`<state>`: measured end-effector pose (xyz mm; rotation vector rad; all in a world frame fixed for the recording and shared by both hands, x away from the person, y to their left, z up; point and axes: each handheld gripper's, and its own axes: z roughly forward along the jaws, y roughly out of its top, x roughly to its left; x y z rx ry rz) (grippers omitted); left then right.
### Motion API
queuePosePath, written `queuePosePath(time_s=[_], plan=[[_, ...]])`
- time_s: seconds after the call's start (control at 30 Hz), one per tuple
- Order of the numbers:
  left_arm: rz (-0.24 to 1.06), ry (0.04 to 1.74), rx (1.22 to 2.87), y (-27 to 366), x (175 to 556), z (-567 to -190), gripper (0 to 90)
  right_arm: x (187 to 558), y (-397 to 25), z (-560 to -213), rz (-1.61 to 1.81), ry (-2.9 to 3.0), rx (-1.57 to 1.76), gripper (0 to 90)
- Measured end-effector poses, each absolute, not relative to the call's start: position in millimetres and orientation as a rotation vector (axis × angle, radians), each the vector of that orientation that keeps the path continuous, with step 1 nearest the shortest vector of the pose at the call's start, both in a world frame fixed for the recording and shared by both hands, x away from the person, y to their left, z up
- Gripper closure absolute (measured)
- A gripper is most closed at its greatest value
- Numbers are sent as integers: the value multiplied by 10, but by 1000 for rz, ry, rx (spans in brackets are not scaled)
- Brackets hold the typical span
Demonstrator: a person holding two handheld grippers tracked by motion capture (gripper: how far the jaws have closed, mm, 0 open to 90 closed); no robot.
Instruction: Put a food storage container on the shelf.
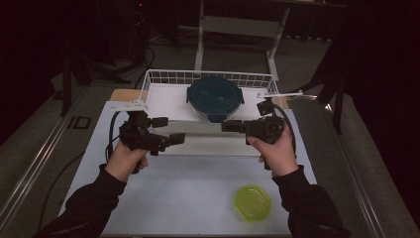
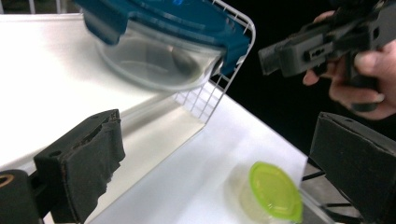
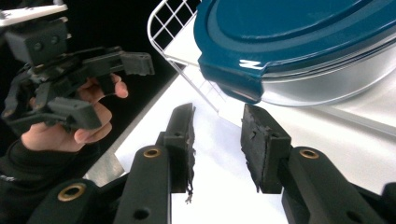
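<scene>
teal-lidded container [image 1: 215,99] sits between both open grippers.

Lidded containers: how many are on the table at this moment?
2. A round clear container with a dark teal lid sits in the white wire basket at the far side; a small container with a yellow-green lid sits near the front right. None looks hidden.

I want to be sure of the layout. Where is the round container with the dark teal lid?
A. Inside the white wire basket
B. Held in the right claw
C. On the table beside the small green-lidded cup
A: the teal-lidded container sits inside the wire basket, with neither claw touching it.
</scene>
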<state>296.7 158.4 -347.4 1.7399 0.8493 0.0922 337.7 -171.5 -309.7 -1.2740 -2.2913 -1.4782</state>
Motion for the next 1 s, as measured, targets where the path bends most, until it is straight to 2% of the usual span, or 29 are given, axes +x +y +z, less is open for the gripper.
queuePosePath(time_s=[0.07, 0.13, 0.23, 0.7, 1.0], plan=[[119, 851, 1739, 1586, 2903, -3537, 22, 3369, -1675, -3111, -1468, -2302, -1274, 729], [153, 852, 1733, 1579, 2834, -3617, 22, 3365, -1634, -3121, -1459, -2323, -1289, 826], [180, 853, 1745, 1560, 2724, -3766, 22, 3375, -1604, -3140, -1462, -2321, -1322, 890], [238, 778, 1810, 1377, 2364, -4133, 21, 3550, -1523, -3224, -1440, -2304, -1397, 895], [240, 794, 1756, 1414, 2350, -4271, 22, 3700, -1480, -3205, -1446, -2292, -1440, 895]])
